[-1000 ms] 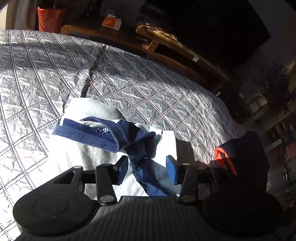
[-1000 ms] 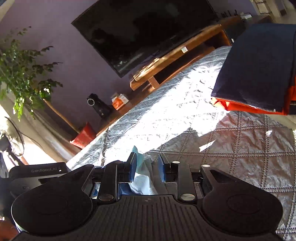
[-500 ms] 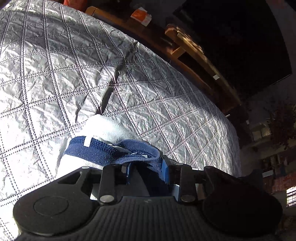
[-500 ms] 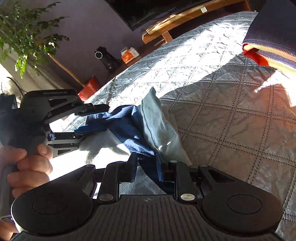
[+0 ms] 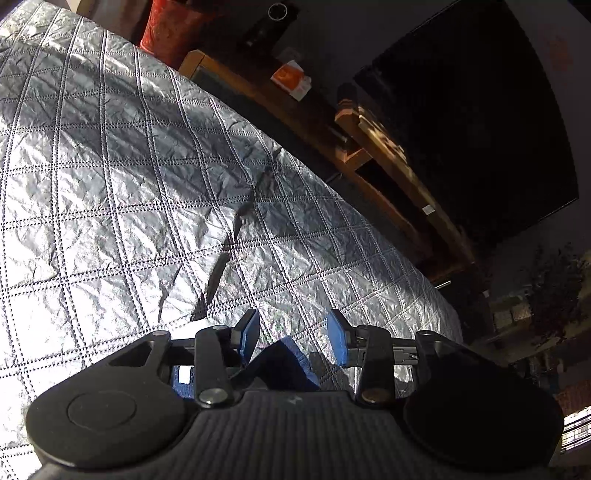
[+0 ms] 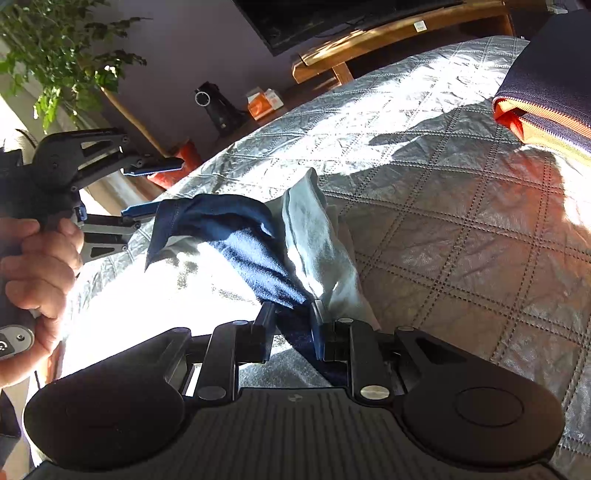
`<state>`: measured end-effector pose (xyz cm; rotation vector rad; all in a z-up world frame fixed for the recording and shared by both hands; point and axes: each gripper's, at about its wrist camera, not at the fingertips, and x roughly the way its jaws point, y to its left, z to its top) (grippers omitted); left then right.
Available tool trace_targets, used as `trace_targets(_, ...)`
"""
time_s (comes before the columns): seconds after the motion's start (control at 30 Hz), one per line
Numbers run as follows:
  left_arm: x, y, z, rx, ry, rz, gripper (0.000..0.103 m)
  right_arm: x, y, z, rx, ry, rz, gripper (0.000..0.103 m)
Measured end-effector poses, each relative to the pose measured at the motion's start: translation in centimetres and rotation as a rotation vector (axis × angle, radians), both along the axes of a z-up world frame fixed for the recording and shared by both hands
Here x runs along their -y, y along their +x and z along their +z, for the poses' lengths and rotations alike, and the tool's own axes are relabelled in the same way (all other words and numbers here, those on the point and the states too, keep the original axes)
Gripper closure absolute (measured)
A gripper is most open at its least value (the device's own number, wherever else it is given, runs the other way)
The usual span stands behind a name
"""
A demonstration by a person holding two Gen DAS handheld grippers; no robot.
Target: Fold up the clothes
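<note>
A pale blue-grey garment [image 6: 317, 243] with a navy band [image 6: 236, 221] lies bunched on the quilted silver bedspread [image 6: 461, 240]. My right gripper [image 6: 291, 321] is shut on a navy strip of it at the near end. My left gripper [image 6: 166, 186], held by a hand at the left, has its jaws apart and opening; the band's far end rests against its lower finger. In the left wrist view the left gripper [image 5: 291, 328] shows a wide gap between its blue pads [image 5: 247, 332]. A fold of navy cloth [image 5: 284, 363] sits low between them, and the pads are not pressing on it.
A folded navy and orange garment [image 6: 546, 74] lies on the bed at the far right. Beyond the bed's edge stand a wooden bench [image 5: 388, 166] under a dark television [image 5: 480, 129], a red pot [image 5: 173, 26], an orange box [image 5: 291, 75] and a leafy plant [image 6: 55, 55].
The left jaws, closed on the navy band half a second ago, have spread apart, and the garment has dropped low in that view. The right gripper has come down and closed on the navy strip.
</note>
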<state>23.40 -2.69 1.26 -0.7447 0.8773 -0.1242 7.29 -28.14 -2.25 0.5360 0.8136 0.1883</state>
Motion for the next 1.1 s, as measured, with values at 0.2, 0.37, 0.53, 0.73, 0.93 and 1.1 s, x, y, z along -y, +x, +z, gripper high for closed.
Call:
trace_targets(0.2,-1.5,-1.9,1.4,0.061,-0.019,-0.026,0.060,-0.3,0.0,0.2,0.003,-0.020,0.011,0.076)
trace_targets(0.37,-1.7,-6.4,-1.7,-0.028,-0.016,-0.085,0.056,-0.6,0.0,0.7,0.016,-0.064,-0.001,0.068)
trace_targets(0.53,-2.0,-6.8,-3.4,-0.066,-0.041,-0.084,0.058,-2.0,-1.7,3.7,0.240,-0.147,0.023,0.056)
trace_targets(0.73,-2.6,-3.8,-4.1,-0.062,-0.088,-0.054,0.058,-7.1,-0.5,1.7,0.117,-0.269,0.298,0.097)
trace_targets(0.93,-4.8,-0.7,-2.6,-0.008,-0.067,-0.002,0.055,-6.0,0.3,0.6,0.058,-0.184,0.279,0.103)
trace_targets(1.1,-6.6,-1.8,-3.2,-0.020,-0.011,0.066,0.048,-6.3,0.3,0.3,0.059,-0.188,0.282,0.103)
